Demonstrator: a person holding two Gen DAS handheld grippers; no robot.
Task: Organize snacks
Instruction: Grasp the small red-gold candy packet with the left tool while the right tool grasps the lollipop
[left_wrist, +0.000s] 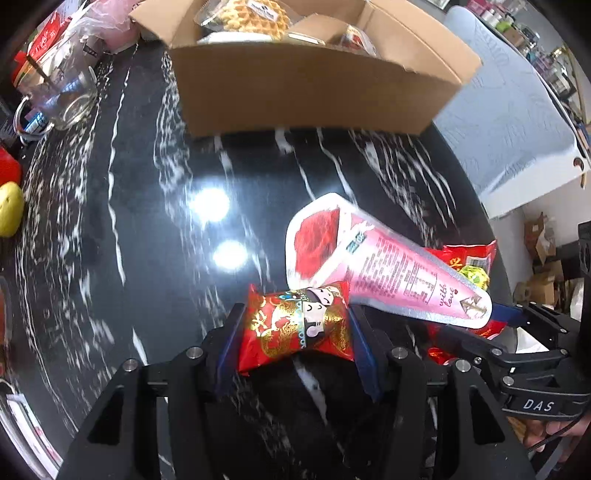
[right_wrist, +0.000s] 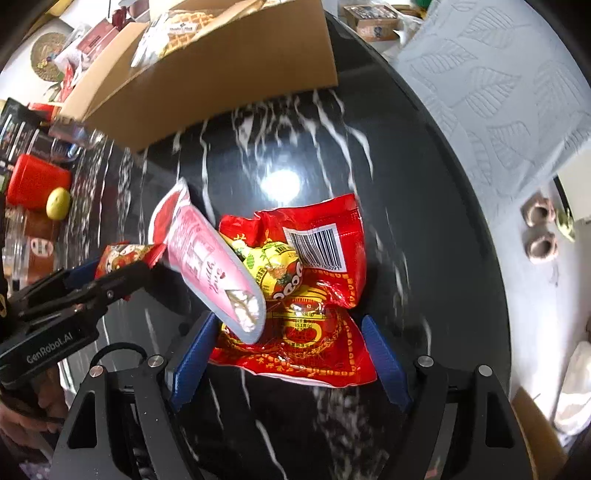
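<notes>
On glossy veined black marble, crinkly red foil packet, pink tapered pouch.

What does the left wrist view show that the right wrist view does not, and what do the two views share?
Left wrist only: the glass mug at the far left of the table, and the left gripper from behind, shut on a small red snack packet.

Right wrist only: the barcode on the red bag, and the right gripper straddling the red packets.

Both: the cardboard box, the pink cone-shaped packet, the black marble table and the yellow fruit.
</notes>
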